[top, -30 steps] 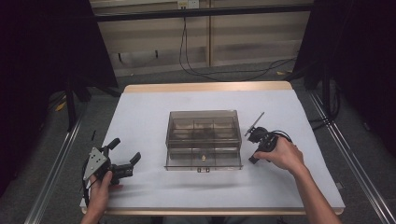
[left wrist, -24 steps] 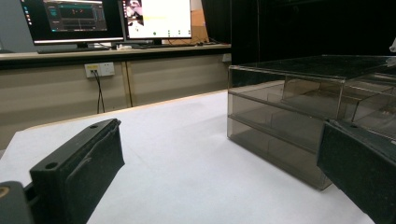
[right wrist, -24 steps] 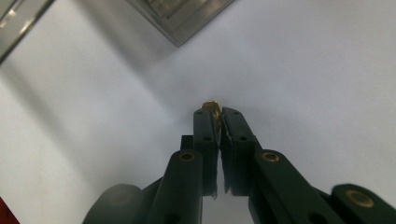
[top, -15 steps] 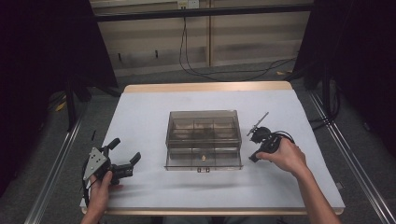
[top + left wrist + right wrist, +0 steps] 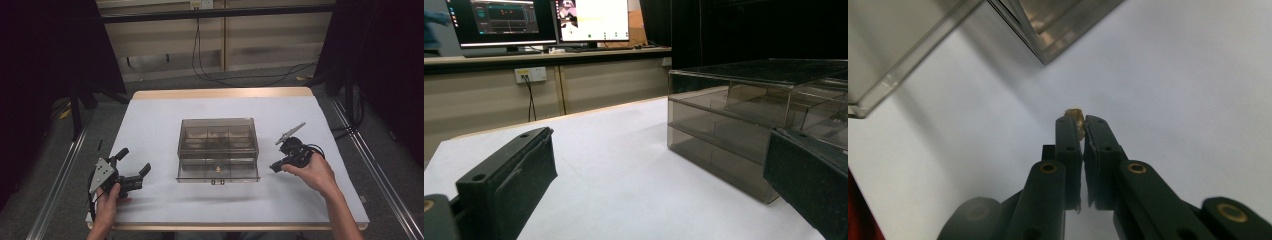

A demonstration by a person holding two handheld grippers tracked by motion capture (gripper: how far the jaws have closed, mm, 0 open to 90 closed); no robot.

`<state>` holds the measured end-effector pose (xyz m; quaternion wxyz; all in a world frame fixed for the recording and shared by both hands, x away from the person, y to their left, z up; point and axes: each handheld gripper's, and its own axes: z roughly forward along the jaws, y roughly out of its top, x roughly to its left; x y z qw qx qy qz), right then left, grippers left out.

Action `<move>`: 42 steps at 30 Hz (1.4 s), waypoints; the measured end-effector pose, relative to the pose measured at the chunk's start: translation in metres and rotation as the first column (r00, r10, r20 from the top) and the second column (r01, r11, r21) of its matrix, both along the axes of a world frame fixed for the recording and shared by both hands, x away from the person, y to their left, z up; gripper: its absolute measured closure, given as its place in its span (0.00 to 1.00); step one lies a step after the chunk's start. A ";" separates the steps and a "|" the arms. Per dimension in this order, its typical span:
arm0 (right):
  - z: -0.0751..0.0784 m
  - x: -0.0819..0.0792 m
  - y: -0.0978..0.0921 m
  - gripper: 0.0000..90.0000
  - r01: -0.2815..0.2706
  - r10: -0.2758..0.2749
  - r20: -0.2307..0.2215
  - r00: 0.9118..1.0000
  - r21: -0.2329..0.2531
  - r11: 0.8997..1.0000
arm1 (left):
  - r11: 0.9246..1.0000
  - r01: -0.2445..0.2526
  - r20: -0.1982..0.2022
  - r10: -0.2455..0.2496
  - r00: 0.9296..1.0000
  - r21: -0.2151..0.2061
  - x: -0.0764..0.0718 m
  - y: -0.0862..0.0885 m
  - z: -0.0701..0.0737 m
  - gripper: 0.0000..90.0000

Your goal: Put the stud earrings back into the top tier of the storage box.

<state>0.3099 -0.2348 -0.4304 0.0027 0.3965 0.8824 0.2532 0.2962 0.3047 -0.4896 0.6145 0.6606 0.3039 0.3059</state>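
Observation:
A smoky clear compartment box (image 5: pixel 218 148) stands mid-table on the white table top (image 5: pixel 150 125), with a small brass-coloured bit (image 5: pixel 217 168) in its front part. My right gripper (image 5: pixel 274 169), just right of the box's near right corner, is shut on a small brass-coloured piece (image 5: pixel 1075 114) that peeks out past the right gripper (image 5: pixel 1078 124) tips above the white surface. The box corner (image 5: pixel 1048 35) lies just ahead. My left gripper (image 5: pixel 134 160) rests near the table's near left corner, open and holding nothing. Its jaws frame the box (image 5: pixel 744 110) from the left gripper (image 5: pixel 659 165) view.
Metal rails (image 5: pixel 55 185) run along both sides of the table. Cables (image 5: pixel 240 77) lie on the floor beyond the far edge. Monitors (image 5: pixel 591 20) stand on a desk behind. White surface lies bare left of and in front of the box.
The right hand has shifted slightly toward the near edge with its jaws still shut. The left gripper and the box have not moved.

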 end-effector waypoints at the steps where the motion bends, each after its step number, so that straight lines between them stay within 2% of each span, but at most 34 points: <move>1: 0.000 0.000 0.000 0.95 0.000 0.000 0.000 1.000 0.000 1.000 | 1.000 0.000 0.001 0.000 1.000 0.002 0.000 0.000 0.000 0.01; 5: 0.011 -0.006 -0.006 0.95 0.022 -0.024 0.046 0.999 0.046 0.999 | 1.000 0.006 -0.001 -0.006 1.000 -0.001 0.000 0.000 0.000 0.01; 8: 0.014 -0.007 -0.009 0.95 0.026 -0.030 0.067 0.997 0.062 0.998 | 1.000 0.004 0.000 -0.004 1.000 -0.003 0.000 0.000 0.000 0.01; 14: 0.022 -0.009 -0.008 0.95 0.008 -0.015 0.106 0.994 0.067 0.998 | 1.000 0.005 0.000 -0.005 1.000 -0.001 0.000 0.000 0.000 0.01; 16: 0.026 -0.009 -0.008 0.95 -0.003 -0.010 0.127 0.992 0.104 0.995 | 1.000 0.005 0.000 -0.005 1.000 -0.001 0.000 0.000 0.000 0.01; 19: 0.034 -0.011 -0.012 0.95 -0.016 0.003 0.148 0.989 0.085 0.996 | 1.000 0.000 0.006 0.000 1.000 0.003 0.000 0.000 0.000 0.01; 22: 0.042 -0.015 -0.016 0.95 -0.014 -0.008 0.166 0.986 0.129 0.992 | 1.000 0.000 0.001 0.000 1.000 -0.008 0.000 0.000 0.000 0.01; 25: 0.050 -0.015 -0.015 0.95 -0.026 -0.002 0.188 0.982 0.148 0.989 | 1.000 0.000 0.000 0.000 1.000 0.001 0.000 0.000 0.000 0.01; 27: 0.061 -0.014 -0.009 0.95 -0.037 0.003 0.219 0.976 0.151 0.988 | 1.000 0.000 0.003 0.000 1.000 0.001 0.000 0.000 0.000 0.01; 32: 0.073 -0.011 0.003 0.95 -0.078 0.033 0.246 0.969 0.176 0.981 | 1.000 -0.001 0.002 0.001 1.000 -0.007 0.000 0.000 0.000 0.01; 37: 0.080 -0.003 0.026 0.95 -0.130 0.091 0.232 0.968 0.158 0.979 | 1.000 -0.004 0.001 0.004 1.000 -0.004 0.000 0.000 0.000 0.01; 41: 0.082 0.000 0.035 0.95 -0.151 0.110 0.227 0.968 0.171 0.974 | 1.000 0.000 0.002 0.000 1.000 -0.007 0.000 0.000 0.000 0.01; 42: 0.083 0.002 0.039 0.95 -0.160 0.124 0.219 0.968 0.157 0.974 | 1.000 0.000 0.002 0.000 1.000 -0.007 0.000 0.000 0.000 0.01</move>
